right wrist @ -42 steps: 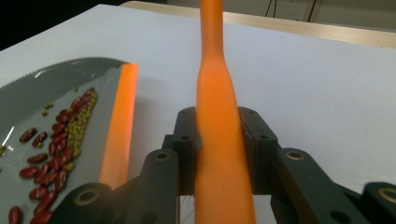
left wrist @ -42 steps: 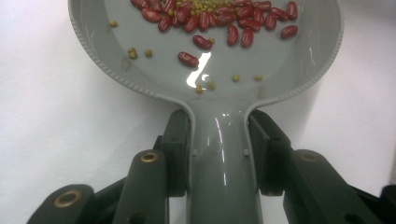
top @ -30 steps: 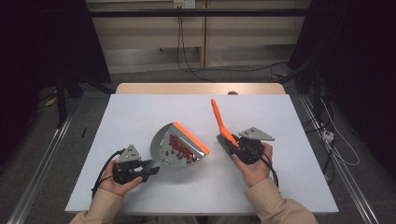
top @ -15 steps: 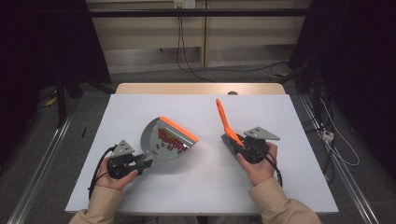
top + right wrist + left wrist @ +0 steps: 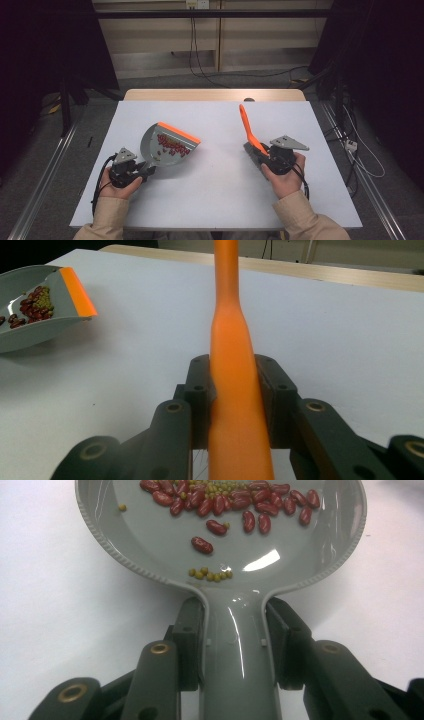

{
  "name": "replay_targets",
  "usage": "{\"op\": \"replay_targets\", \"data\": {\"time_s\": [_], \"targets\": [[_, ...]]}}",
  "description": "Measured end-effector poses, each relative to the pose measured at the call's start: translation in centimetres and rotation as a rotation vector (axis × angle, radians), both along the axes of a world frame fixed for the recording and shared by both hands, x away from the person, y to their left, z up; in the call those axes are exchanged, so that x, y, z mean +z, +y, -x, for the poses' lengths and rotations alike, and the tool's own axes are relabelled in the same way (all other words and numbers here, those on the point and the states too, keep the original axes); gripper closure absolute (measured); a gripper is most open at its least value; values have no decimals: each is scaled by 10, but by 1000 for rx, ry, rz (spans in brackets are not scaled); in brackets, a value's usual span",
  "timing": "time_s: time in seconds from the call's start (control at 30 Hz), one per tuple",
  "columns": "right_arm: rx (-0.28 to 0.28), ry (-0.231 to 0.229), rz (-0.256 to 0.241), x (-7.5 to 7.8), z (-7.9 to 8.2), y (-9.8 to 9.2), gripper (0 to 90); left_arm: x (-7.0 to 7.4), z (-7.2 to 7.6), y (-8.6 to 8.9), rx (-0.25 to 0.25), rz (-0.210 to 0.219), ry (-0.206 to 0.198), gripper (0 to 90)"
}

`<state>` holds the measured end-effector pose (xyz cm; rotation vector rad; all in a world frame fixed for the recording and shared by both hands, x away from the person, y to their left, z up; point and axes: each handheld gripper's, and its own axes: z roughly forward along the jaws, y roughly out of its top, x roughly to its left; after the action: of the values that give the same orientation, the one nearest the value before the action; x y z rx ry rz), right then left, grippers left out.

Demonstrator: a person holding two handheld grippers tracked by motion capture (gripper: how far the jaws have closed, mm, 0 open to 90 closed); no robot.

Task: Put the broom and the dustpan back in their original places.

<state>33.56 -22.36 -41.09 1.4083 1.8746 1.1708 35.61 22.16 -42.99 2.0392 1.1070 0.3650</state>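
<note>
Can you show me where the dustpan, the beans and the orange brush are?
dustpan [image 5: 150, 145]: high view, on its bare grey pan wall.
beans [image 5: 220, 502]: left gripper view, on the red pile.
orange brush [image 5: 232, 335]: right gripper view, on its handle.

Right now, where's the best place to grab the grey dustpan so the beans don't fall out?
By its narrow handle, coming from the person's side, behind the pan. The left gripper is shut on the dustpan there: the handle is slim enough to fit between the jaws, and the beans lie far forward by the orange lip, so probably keep it level.
</note>
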Motion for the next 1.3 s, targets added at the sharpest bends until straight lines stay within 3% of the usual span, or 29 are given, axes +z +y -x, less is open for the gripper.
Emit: {"op": "replay_targets", "data": {"time_s": [0.7, 1.3], "targets": [[-36, -9, 19, -1, 3, -16, 711, -12, -10, 9, 158, -40, 38, 631], [-98, -14, 35, -4, -1, -44, 711, -14, -14, 9, 217, -38, 50, 631]]}}
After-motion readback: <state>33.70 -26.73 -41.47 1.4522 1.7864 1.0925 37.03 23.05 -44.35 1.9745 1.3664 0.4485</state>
